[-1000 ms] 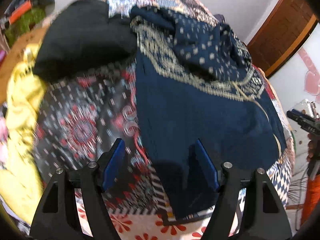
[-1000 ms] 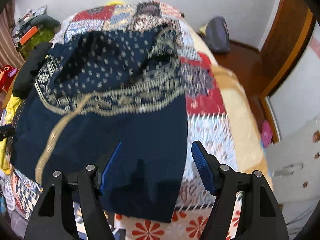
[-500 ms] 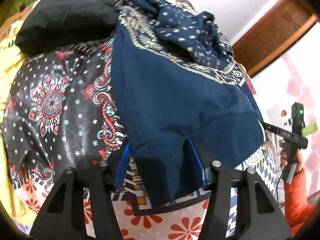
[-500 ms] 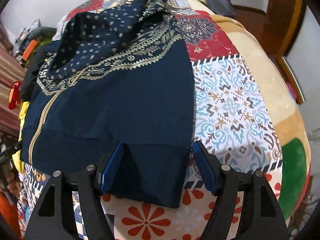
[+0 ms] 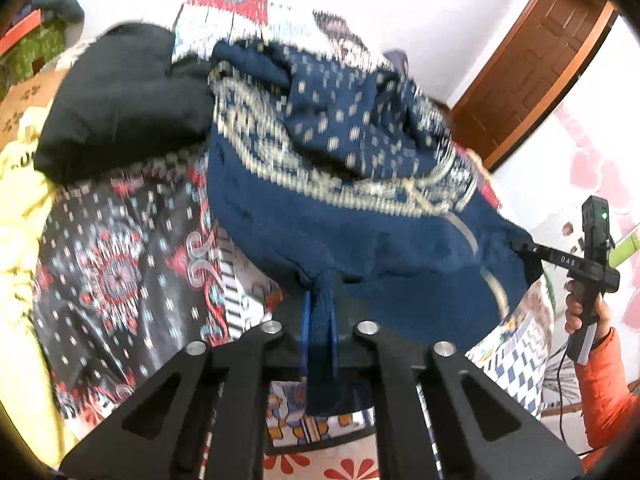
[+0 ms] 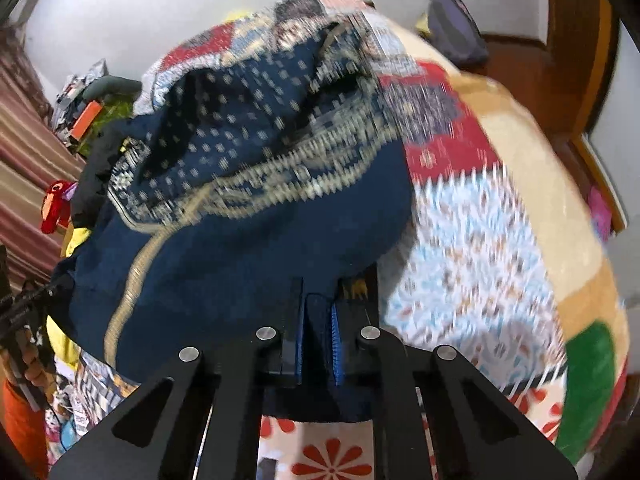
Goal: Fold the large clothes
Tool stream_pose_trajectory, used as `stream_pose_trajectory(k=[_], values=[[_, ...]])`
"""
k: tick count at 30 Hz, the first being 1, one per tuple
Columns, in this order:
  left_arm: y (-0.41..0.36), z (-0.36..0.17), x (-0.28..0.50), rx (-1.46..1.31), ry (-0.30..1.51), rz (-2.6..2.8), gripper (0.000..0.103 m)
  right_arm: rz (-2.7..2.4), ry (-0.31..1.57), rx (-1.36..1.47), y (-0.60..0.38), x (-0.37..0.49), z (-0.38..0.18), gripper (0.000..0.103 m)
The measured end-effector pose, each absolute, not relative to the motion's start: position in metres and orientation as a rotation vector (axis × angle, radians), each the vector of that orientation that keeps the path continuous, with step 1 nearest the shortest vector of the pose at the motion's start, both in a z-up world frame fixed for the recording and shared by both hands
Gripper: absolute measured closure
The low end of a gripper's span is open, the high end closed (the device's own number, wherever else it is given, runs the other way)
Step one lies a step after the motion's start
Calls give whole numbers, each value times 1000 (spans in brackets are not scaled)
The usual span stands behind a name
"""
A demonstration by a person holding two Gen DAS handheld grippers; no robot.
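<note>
A navy garment (image 5: 340, 216) with gold patterned trim lies spread on the patchwork bed; the right wrist view shows it too (image 6: 240, 248). My left gripper (image 5: 319, 300) is shut on the garment's near hem at its left corner, and the cloth bunches up between the blue pads. My right gripper (image 6: 316, 312) is shut on the hem at the right corner, with a fold of navy cloth pinched between its pads. The hem between the two grips is lifted off the bed. In the left wrist view the right gripper (image 5: 524, 246) shows at the far right, held by a hand in an orange sleeve.
A black garment (image 5: 120, 100) and a dark printed cloth (image 5: 120, 264) lie left of the navy one, yellow cloth (image 5: 24, 216) further left. The patchwork bedspread (image 6: 480, 248) stretches right. A brown door (image 5: 532, 64) and a dark bag (image 6: 456, 28) stand beyond the bed.
Both grippers went from open around the navy hem to shut on it. The hem now bunches and lifts off the bed between them.
</note>
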State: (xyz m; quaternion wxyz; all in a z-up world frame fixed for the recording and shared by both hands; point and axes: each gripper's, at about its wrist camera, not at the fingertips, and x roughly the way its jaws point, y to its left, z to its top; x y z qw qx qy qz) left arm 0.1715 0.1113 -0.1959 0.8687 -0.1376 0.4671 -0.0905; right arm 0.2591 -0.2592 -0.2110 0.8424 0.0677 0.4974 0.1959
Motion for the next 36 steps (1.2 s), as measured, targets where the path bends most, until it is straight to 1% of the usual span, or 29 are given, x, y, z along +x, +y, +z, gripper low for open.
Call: stream_pose_trajectory(k=[9, 13, 17, 20, 24, 27, 32, 36], values=[[124, -129, 209, -277, 793, -186, 97, 448, 840, 97, -240, 298, -140, 95], [131, -101, 243, -268, 714, -178, 97, 449, 759, 84, -230, 331, -111, 95], [140, -87, 286, -277, 678, -153, 97, 436, 710, 67, -213, 374, -94, 95], [149, -84, 323, -305, 669, -127, 97, 414, 694, 46, -203, 405, -92, 95], [159, -94, 369, -309, 696, -78, 97, 373, 713, 35, -187, 455, -102, 95], [166, -112, 407, -300, 736, -41, 97, 350, 744, 27, -178, 483, -116, 95], [180, -157, 463, -295, 837, 21, 97, 312, 829, 22, -168, 523, -151, 95], [193, -193, 488, -342, 919, 32, 96, 303, 903, 48, -166, 550, -181, 95]])
